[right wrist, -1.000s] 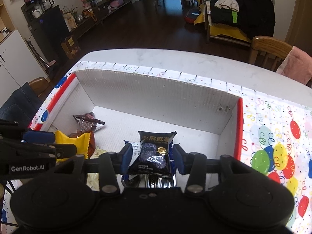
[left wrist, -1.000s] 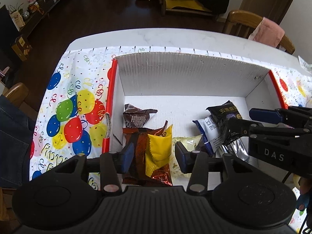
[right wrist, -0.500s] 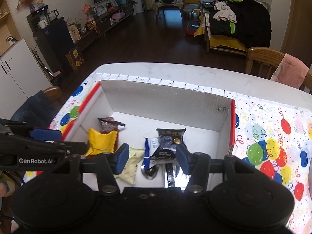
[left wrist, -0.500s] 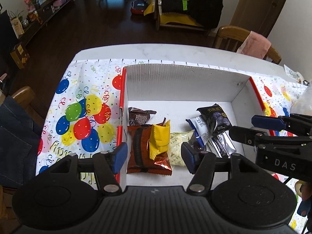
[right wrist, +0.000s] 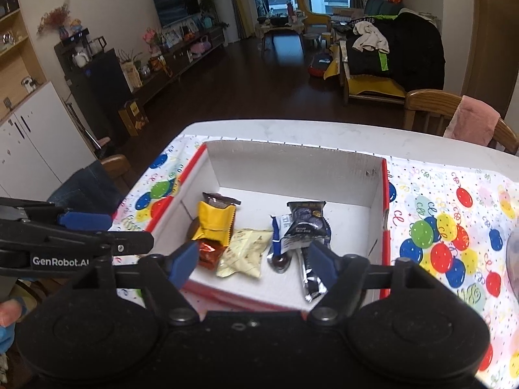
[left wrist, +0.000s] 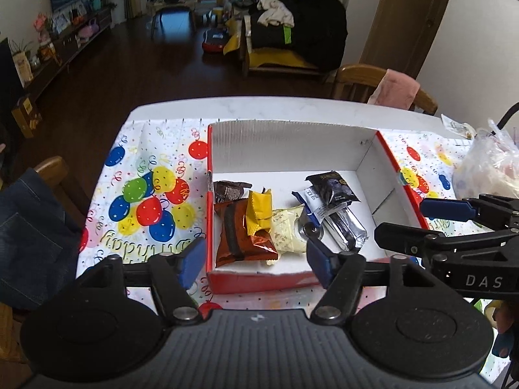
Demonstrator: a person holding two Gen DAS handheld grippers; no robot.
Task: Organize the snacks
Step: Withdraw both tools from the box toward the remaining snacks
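Snacks in box; both grippers empty.
Left gripper (left wrist: 256, 259), marked "GenRobot.AI", and right gripper (right wrist: 253, 261), marked "DAS", are spread wide above the box (left wrist: 292, 142) holding the yellow packet (left wrist: 259, 209) and black packet (right wrist: 306, 222).

You're in a home living room: beyond the white marble desk (right wrist: 292, 129) stand a wall-mounted flat television (right wrist: 175, 1), a clothes-piled wooden sofa (right wrist: 389, 61) and dark wooden floor (right wrist: 246, 84).
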